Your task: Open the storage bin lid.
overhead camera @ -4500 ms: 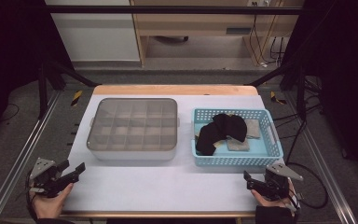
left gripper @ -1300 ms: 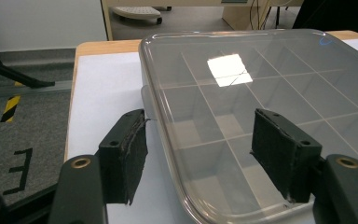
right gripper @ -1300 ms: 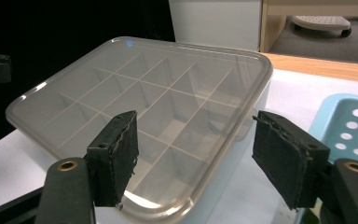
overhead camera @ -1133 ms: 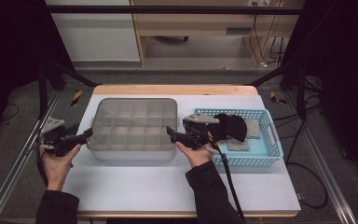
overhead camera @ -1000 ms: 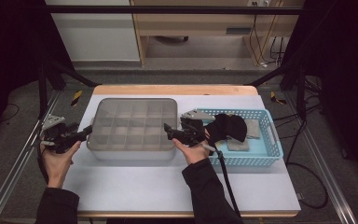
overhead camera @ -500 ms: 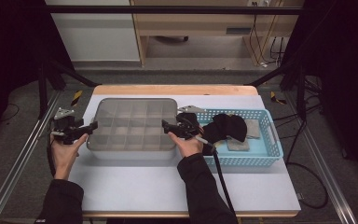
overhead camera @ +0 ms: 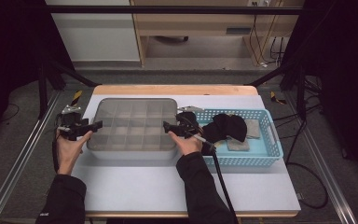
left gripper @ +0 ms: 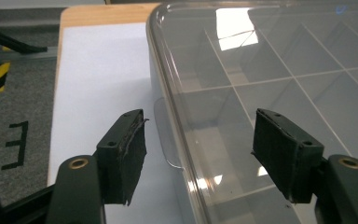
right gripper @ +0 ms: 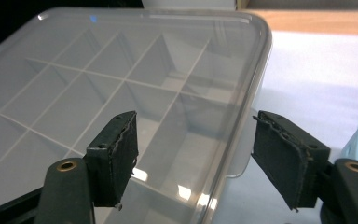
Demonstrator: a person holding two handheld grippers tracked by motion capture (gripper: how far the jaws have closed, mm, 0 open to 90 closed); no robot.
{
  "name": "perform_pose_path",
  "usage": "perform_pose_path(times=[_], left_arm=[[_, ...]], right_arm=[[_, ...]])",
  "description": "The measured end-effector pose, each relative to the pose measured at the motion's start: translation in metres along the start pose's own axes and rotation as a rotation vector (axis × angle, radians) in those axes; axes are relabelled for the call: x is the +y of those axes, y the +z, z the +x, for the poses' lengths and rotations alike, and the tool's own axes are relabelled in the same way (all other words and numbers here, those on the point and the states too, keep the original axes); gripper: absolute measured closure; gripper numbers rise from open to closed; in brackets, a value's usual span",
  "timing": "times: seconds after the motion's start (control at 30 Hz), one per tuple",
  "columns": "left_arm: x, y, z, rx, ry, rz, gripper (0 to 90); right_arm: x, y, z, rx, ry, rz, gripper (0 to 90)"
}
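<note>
Clear compartment box [overhead camera: 131,128], lid on, sitting flat on the white sheet [overhead camera: 168,186] over the desk [overhead camera: 172,89], just left of the blue basket [overhead camera: 265,156]. Left hand-held gripper [overhead camera: 93,125] at the box's left edge, jaws wide apart and straddling the lid rim, one jaw outside over the sheet, the other above the lid; small clear tab [left gripper: 165,135] of the lid between them. No contact with the box visible. Right hand-held gripper [overhead camera: 168,127] at the box's right edge, between box and basket, likewise spread open across the lid rim, one jaw over the lid, the other outside. Dark cloth [overhead camera: 223,127] and grey pieces [overhead camera: 237,143] lying in the basket, right of the box.
</note>
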State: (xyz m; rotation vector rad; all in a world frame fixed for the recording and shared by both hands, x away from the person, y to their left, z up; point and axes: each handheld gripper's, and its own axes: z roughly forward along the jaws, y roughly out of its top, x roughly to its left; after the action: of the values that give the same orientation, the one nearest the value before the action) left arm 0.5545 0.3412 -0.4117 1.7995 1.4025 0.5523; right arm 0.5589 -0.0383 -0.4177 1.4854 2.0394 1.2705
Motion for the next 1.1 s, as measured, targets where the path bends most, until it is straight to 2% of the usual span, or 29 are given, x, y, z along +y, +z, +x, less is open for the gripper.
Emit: perform_pose_path(times=[0.1,0.27,0.47,0.67,0.8,0.93,1.1], left_arm=[[0.001,0.001,-0.001,-0.007,0.002,0.004,31.8],[0.003,0.004,0.0,-0.04,-0.02,0.029,28.2],[0.004,0.005,0.001,-0.065,-0.028,0.067,23.7],[0.007,0.008,0.0,-0.068,-0.028,0.085,19.4],[0.008,0.011,0.002,-0.078,-0.038,0.088,18.1],[0.008,0.013,0.002,-0.089,-0.059,0.087,17.7],[0.008,0.014,0.001,-0.082,-0.076,0.086,17.6]], right_arm=[[-0.002,0.003,0.0,-0.012,0.005,0.034,29.2],[-0.002,0.005,0.0,-0.013,0.007,0.035,28.8],[-0.002,0.006,-0.002,-0.004,0.028,0.044,27.5],[-0.001,0.008,-0.003,0.008,0.042,0.045,26.4],[-0.001,0.009,-0.004,0.041,0.08,0.072,26.1],[-0.001,0.009,-0.004,0.042,0.075,0.073,25.9],[0.0,0.01,-0.005,0.045,0.074,0.075,26.0]])
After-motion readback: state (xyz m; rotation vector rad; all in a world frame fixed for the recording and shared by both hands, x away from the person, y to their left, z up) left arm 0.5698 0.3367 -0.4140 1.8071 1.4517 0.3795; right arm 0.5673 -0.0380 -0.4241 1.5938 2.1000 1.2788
